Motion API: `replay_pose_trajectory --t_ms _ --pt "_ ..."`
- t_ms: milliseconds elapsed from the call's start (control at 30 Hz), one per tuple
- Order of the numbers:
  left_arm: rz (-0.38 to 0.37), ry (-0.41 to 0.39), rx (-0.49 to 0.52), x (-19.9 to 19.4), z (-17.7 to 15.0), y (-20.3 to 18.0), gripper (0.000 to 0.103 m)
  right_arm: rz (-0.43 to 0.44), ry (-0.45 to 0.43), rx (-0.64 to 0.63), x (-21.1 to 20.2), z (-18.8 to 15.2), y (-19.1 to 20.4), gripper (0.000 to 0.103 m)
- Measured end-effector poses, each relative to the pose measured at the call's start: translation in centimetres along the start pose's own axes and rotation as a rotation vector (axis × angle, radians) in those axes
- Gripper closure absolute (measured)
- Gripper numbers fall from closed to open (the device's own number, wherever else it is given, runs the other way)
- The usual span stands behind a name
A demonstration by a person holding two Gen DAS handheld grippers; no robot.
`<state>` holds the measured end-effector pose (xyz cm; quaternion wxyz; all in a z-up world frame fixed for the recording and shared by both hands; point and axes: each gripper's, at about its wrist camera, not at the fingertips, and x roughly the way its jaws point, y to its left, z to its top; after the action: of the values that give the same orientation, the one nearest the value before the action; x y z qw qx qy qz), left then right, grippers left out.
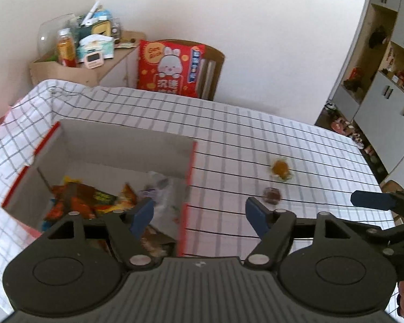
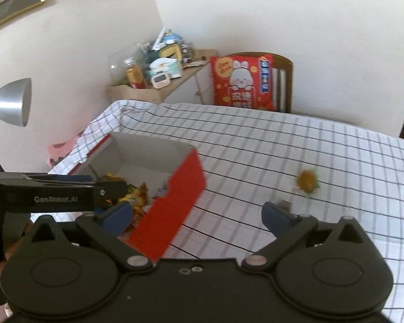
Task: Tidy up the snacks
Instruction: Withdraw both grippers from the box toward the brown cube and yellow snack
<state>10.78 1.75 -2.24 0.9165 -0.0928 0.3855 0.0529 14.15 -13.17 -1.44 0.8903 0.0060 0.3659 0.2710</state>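
A cardboard box (image 1: 121, 145) with red outer sides stands open on the checked tablecloth, with several bright snack packets (image 1: 94, 199) piled inside. In the right wrist view its red side (image 2: 180, 188) faces me. To its right on the cloth lie an orange wrapped candy (image 1: 280, 169) and a small dark candy (image 1: 272, 195). My left gripper (image 1: 199, 210) hangs open over the box's right wall, holding nothing. My right gripper (image 2: 196, 211) is open wide and empty, above the box's near corner. The orange candy (image 2: 307, 181) lies beyond its right finger, which partly hides the dark candy (image 2: 284, 204).
A wooden chair with a red rabbit cushion (image 1: 172, 67) stands behind the table. Beside it, a low shelf (image 1: 89, 48) carries bottles, tissues and a timer. Cabinets (image 1: 385, 80) line the right wall. A silver lamp (image 2: 10, 102) stands at the left.
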Motion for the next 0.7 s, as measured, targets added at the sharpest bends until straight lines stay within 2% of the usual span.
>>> replay_pose_trajectory --t_ms 167,367,700 --pt "-0.023 0.033 -0.009 1.9 -0.8 -3.4 0.026 -0.023 0.009 0.02 -1.0 -1.0 -4.0 0.0" --pt "0.002 0.071 0.004 5.1 -1.4 -7.7 0.026 -0.078 0.029 0.059 -1.0 -0.9 -9.2 0.0" --pt "0.031 0.128 0.029 10.8 -0.8 -12.4 0.026 -0.124 0.071 0.083 2.6 0.6 -15.5 0.001"
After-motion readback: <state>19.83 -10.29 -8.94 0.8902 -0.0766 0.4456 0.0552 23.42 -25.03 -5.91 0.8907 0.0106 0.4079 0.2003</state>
